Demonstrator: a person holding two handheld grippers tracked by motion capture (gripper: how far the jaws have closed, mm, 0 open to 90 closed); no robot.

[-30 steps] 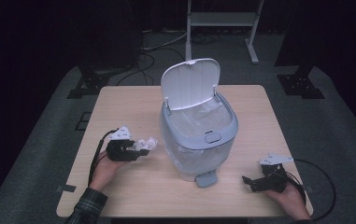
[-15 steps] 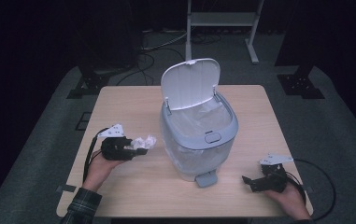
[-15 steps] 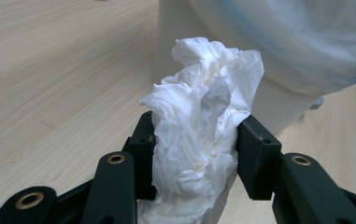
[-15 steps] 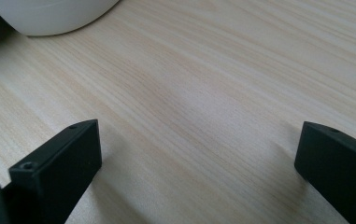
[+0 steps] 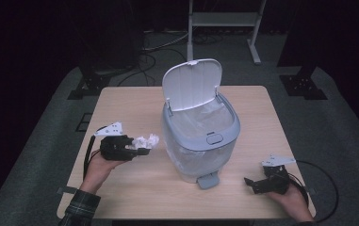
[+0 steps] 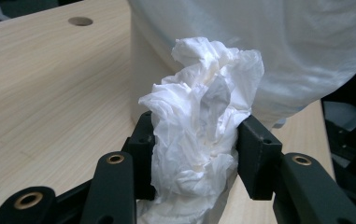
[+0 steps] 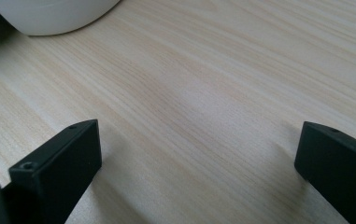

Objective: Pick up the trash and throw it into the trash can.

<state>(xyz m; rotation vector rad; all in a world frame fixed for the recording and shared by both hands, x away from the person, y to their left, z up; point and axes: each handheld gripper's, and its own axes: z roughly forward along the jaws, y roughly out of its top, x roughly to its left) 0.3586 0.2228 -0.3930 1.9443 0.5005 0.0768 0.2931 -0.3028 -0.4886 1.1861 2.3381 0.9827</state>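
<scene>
Dark room all round, with black stands and a pale metal frame (image 5: 224,19) on grey floor (image 5: 50,141) beyond a light wooden counter (image 5: 130,108).

Left claw (image 5: 142,149) clamped on a crumpled white tissue (image 5: 147,141), held in a hand (image 5: 99,167) at the near left of the counter. Seen up close from the left claw's own camera: both black pads pressed into the sides of the tissue (image 6: 203,116), paper bulging up above them and spilling a little below. Lifted clear of the wood, pointed right toward the bin. Tissue just beside the left wall of the bin, lower than its rim, not inside. Thin clear liner bag (image 6: 283,51) draped over that wall, close behind the wad.

Grey-and-white bin (image 5: 199,141) standing upright at the middle of the counter, lid (image 5: 191,84) tipped open toward the far side, liner crinkled inside, small foot pedal (image 5: 208,180) sticking out at the near edge.

Right claw (image 5: 248,181) apart and holding nothing, resting low at the near right corner in the other hand (image 5: 290,200), well apart from the tissue. From its own camera: two black pads (image 7: 59,163) spread wide over bare wood grain, rounded white base of the bin (image 7: 49,16) at the far left. Black cable (image 5: 325,183) looped off the right edge.
</scene>
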